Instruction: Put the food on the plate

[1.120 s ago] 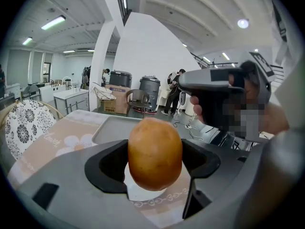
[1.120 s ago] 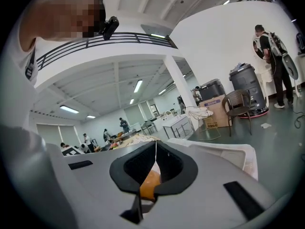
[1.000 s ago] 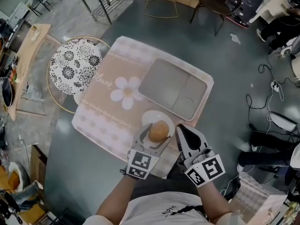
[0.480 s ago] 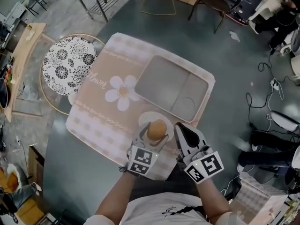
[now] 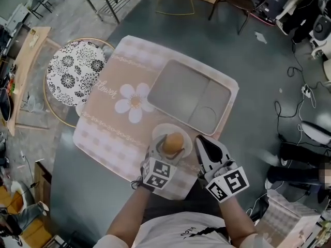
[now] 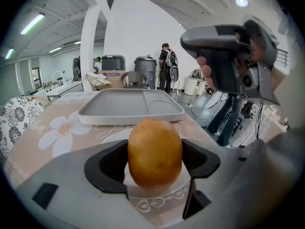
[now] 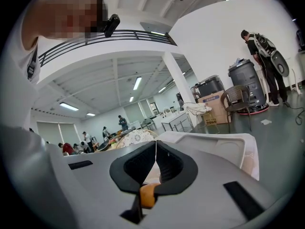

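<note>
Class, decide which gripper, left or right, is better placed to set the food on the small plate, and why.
Left. The left gripper has its jaws shut on the food, directly over the white plate. The right gripper sits beside the plate, jaws together and empty.

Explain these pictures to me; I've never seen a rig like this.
No robot here: a person holds a two-jaw gripper in each hand. The top-down picture comes from a camera on the person's head; the other two ride on the grippers, looking along their jaws. On the flowered tablecloth lie a grey tray and a small white plate. The left gripper is shut on round golden-brown food, just over the plate. The right gripper is shut and empty.
</note>
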Tool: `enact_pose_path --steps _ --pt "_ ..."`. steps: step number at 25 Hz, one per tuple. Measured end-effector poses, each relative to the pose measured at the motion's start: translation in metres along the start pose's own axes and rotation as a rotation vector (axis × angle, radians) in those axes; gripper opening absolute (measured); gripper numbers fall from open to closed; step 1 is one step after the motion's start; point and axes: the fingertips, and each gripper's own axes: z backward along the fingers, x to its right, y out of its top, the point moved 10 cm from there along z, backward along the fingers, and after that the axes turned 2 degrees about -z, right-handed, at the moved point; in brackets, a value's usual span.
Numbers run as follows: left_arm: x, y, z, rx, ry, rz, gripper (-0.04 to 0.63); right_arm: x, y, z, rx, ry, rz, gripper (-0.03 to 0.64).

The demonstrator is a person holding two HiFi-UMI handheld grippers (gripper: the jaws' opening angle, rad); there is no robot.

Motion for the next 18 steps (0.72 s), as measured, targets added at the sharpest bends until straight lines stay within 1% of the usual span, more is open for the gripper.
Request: enact_pose_path --steps 6,9,14,18 --pt "0.0 -0.001 -0.006 -0.015 0.011 -0.02 0.341 0.0 0.003 0.002 -0.012 0.016 0.003 0.017" --pt "0.0 -0.001 -0.005 -0.007 0.022 -0.021 0.341 -0.002 0.007 0.007 -0.013 0.021 0.003 0.017" --pt "0.002 0.003 0.002 -0.003 0.033 -0.007 0.342 -0.005 0.016 0.014 -0.016 0.029 -0.006 0.017" --pt "0.005 0.012 0.017 -0.008 0.029 0.012 0.341 -0.013 0.026 0.021 -0.022 0.02 -0.021 0.017"
